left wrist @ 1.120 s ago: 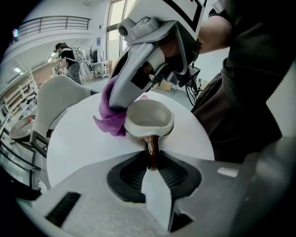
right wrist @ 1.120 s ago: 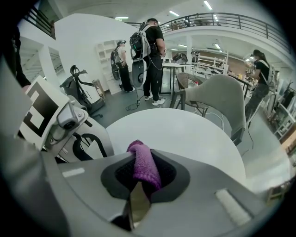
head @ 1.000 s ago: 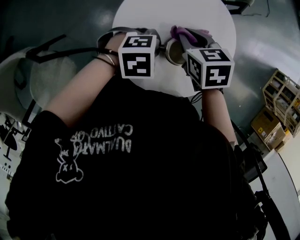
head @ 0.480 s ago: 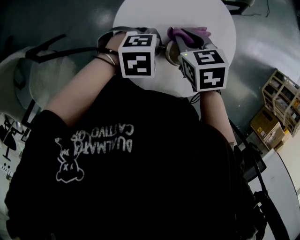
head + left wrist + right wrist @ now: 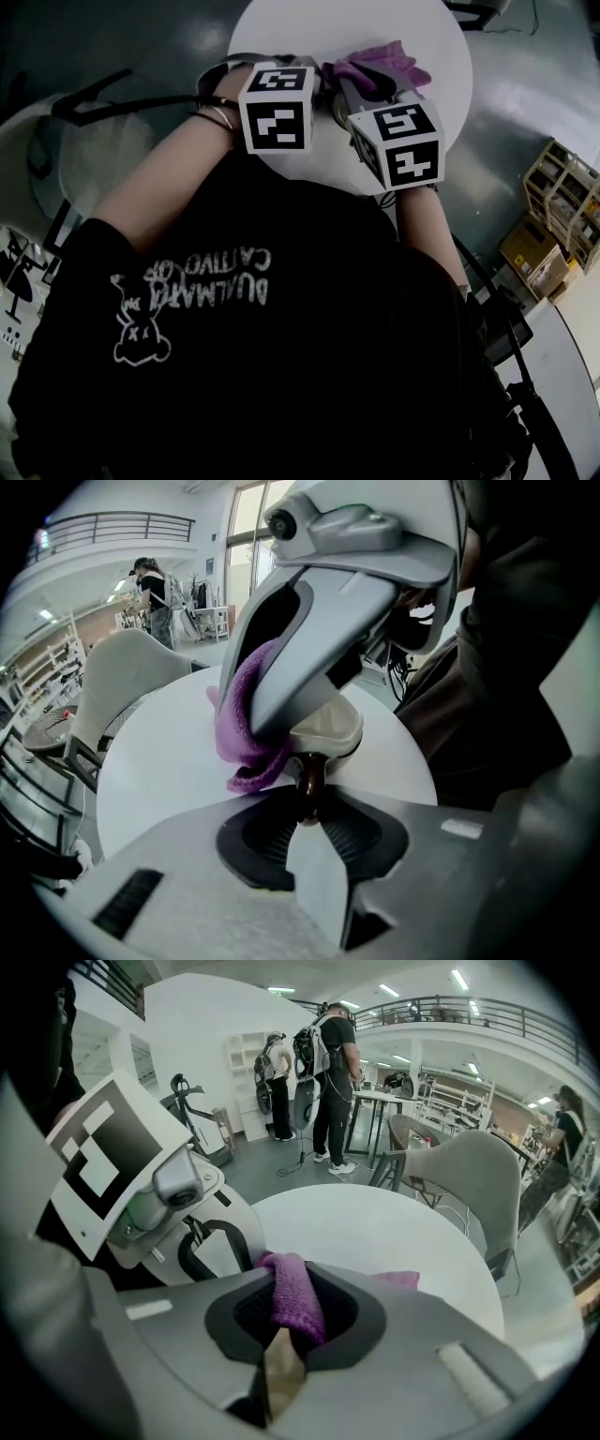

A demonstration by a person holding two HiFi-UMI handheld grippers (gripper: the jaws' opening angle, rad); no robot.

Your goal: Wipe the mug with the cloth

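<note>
between the two grippers: mug and cloth meeting

over the near edge of the white table (image 5: 394, 28), the left gripper (image 5: 306, 803) is pinching the mug (image 5: 330, 731) by its dark handle (image 5: 309, 778), which is pointing left. the right gripper (image 5: 292, 1326), coming in from the right, is clamping the purple cloth (image 5: 295, 1299) and laying it on the mug's far side. marker cubes (image 5: 277, 111) are hiding the mug from the head view.

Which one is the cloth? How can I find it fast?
Find the round white table. At its edge nearest the person, the right gripper pinches the cloth beside a cream mug. It is the only purple, fuzzy thing there.
</note>
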